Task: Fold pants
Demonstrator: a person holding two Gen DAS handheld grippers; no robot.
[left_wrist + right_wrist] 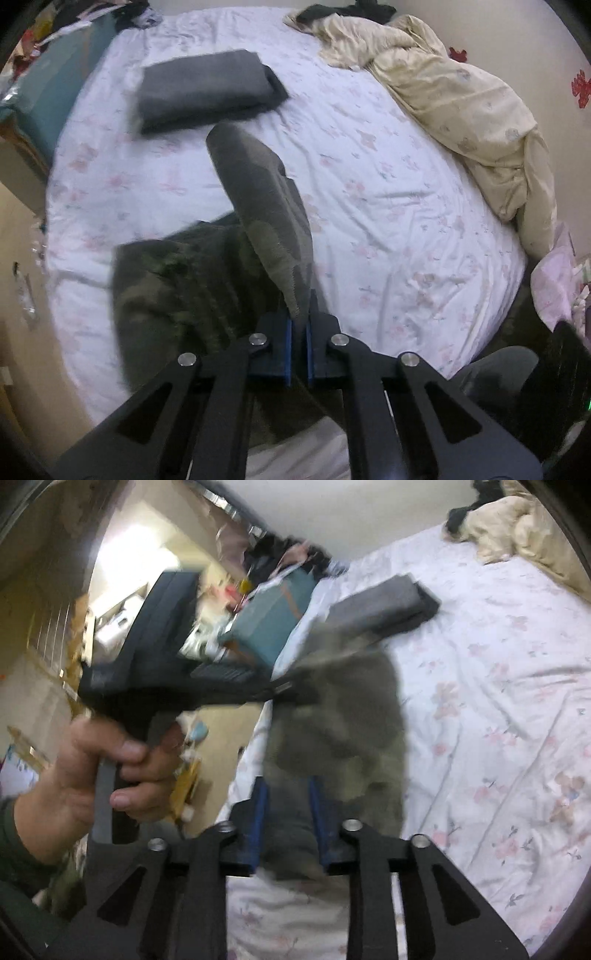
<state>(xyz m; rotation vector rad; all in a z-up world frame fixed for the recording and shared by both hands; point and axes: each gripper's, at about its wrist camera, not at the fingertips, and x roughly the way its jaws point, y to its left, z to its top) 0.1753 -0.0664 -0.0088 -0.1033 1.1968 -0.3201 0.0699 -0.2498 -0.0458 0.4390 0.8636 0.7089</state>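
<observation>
Left tool [299,334] clamped on fabric, right tool [288,812] pinching cloth, left hand [92,771] gripping handle

Probably home bedroom: bed [369,177], rumpled quilt [461,110], bedside clutter [236,590].

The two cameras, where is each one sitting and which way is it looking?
Left wrist: sits on the left tool, looking along it across the bed; its fingers pinch the camouflage pants.
Right wrist: sits on the right tool, looking across the bed toward its cluttered side; the person's left hand shows, holding the left tool.
Both see the pants, the bed and the folded grey clothes.
</observation>
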